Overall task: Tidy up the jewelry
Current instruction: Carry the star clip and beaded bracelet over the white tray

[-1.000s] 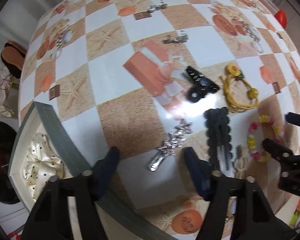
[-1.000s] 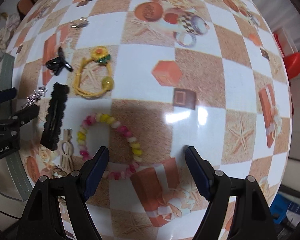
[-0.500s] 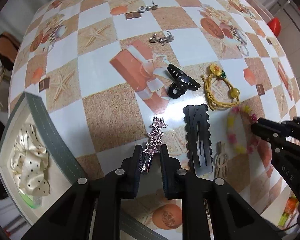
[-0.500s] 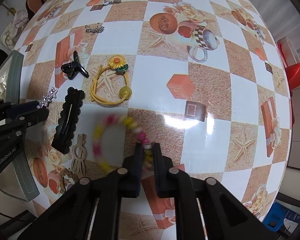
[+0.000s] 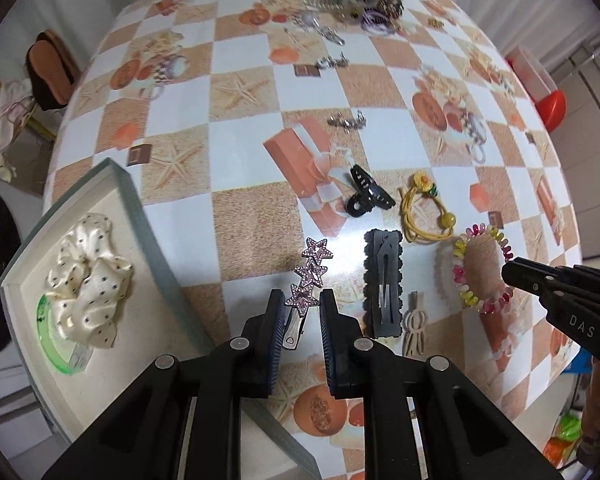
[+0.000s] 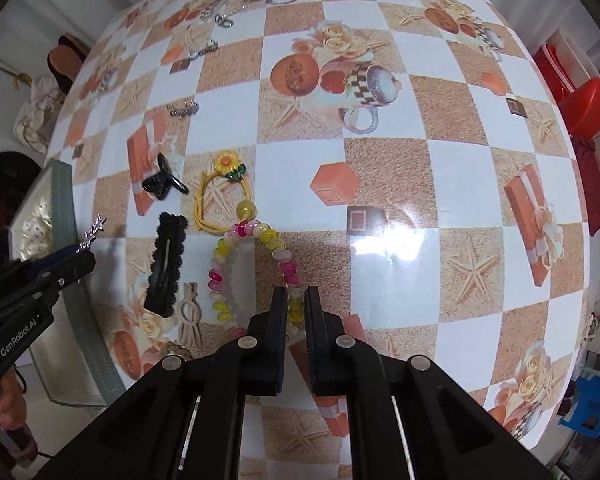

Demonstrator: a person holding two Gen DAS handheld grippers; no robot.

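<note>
At lower centre of each wrist view, a piece was gripped: the star hair clip [image 5: 309, 280] by the left tool [image 5: 303, 312], the beaded bracelet [image 6: 256, 272] by the right tool [image 6: 296, 312]. Only a scrunchie [image 5: 88, 276] lay in the tray [image 5: 140, 216] at left; other pieces remained scattered on the surface [image 6: 400, 184].
</note>
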